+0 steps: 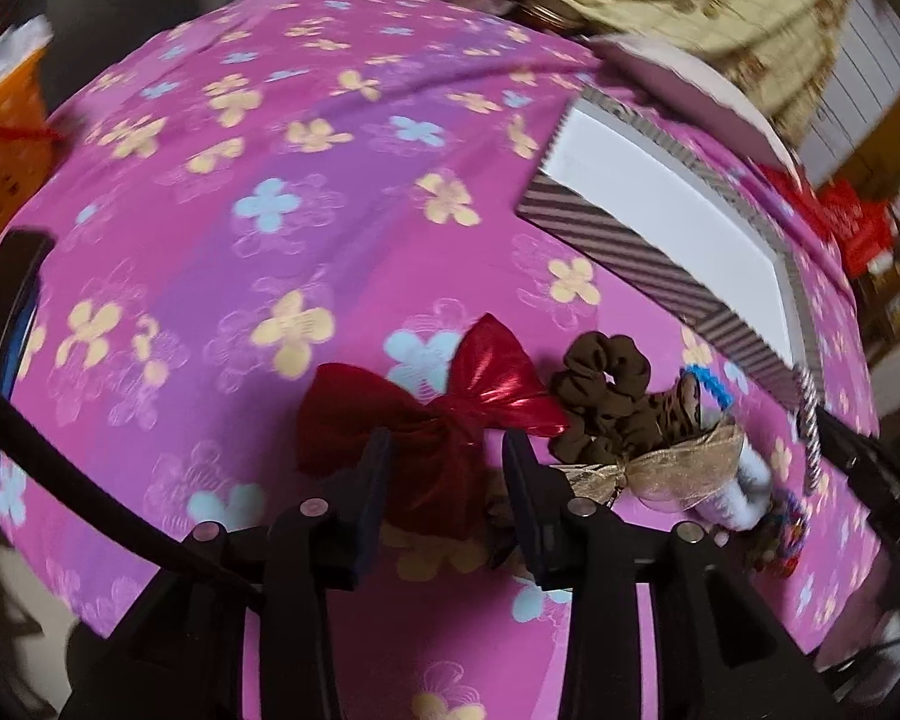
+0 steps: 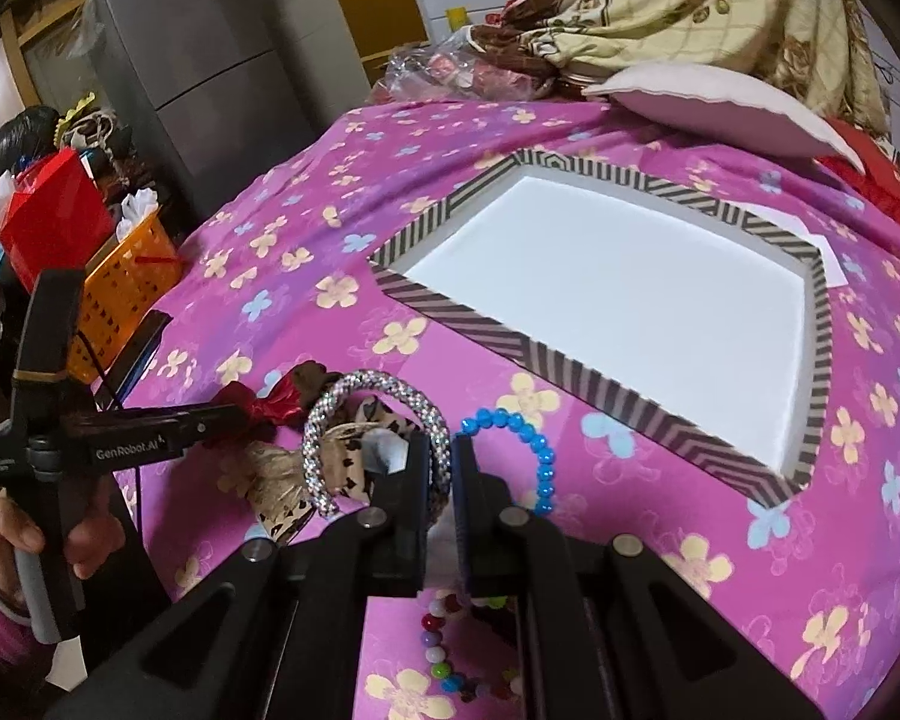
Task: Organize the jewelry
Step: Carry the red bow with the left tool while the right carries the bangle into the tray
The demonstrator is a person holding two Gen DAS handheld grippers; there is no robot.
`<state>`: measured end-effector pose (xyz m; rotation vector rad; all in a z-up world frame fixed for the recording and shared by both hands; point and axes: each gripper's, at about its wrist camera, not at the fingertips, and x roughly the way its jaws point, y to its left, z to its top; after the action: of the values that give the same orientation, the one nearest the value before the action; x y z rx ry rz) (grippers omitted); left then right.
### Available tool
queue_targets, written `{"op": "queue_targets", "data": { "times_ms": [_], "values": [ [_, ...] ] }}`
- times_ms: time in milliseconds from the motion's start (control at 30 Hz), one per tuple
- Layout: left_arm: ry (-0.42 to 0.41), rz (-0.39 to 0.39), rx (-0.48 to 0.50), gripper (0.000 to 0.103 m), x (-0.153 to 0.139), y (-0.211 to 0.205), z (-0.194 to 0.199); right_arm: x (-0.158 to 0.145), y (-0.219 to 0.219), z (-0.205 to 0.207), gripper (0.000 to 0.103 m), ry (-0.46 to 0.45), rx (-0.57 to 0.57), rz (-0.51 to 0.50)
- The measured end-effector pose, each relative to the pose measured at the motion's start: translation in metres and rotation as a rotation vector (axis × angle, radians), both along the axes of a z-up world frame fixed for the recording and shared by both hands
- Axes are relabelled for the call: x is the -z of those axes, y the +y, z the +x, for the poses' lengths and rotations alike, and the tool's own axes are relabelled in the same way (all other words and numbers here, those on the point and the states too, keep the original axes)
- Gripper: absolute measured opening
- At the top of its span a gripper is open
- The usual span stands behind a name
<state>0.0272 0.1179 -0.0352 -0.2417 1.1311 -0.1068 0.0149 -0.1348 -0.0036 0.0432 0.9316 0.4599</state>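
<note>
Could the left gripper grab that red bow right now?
Probably yes. The left gripper stands open with the red bow lying right between its fingers, nothing covering it; the brown scrunchie sits off to one side.

Tray point(image 2: 606, 294) on bedspread point(image 2: 342, 192); accessory pile point(image 2: 354, 444) near tray's front-left corner.

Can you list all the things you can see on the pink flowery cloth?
striped shallow box: one, brown-and-cream rim, white inside, empty, far right.
shiny red fabric bow: one, between left fingers.
brown fabric scrunchie: one, right of bow.
sheer gold ribbon bow: one, below scrunchie.
silver braided bangle: one, gripped by right fingers.
blue bead bracelet: one, beside bangle.
multicoloured bead bracelet: one, nearest.
left gripper: open.
right gripper: shut.
</note>
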Motion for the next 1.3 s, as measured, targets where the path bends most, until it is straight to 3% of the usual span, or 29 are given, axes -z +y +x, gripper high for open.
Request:
{"op": "queue_targets", "data": {
  "times_ms": [167,233,300,500,900,1167,1300],
  "values": [
    [0.001,0.073,0.060,0.051,0.006,-0.007,0.007,0.002,-0.003,0.003,0.007,0.006,0.010,0.011],
    [0.015,0.066,0.065,0.051,0.010,-0.005,0.010,0.002,-0.004,0.004,0.007,0.008,0.012,0.016],
    [0.014,0.063,0.071,0.039,0.013,-0.003,0.012,0.002,-0.004,0.004,0.007,0.008,0.013,0.017],
    [-0.022,0.033,0.059,0.024,0.010,0.002,0.011,0.002,-0.005,0.004,0.007,0.012,0.016,0.018],
    [-0.117,0.034,0.044,0.023,-0.038,-0.003,0.020,-0.010,-0.006,0.021,0.007,-0.011,0.033,0.000],
    [-0.165,0.037,0.084,0.023,-0.067,-0.036,0.058,-0.013,-0.012,0.068,0.007,0.007,0.086,-0.023],
    [-0.141,0.017,0.102,0.023,-0.068,-0.055,0.090,-0.010,-0.011,0.095,0.007,0.027,0.111,-0.041]
  ]
}}
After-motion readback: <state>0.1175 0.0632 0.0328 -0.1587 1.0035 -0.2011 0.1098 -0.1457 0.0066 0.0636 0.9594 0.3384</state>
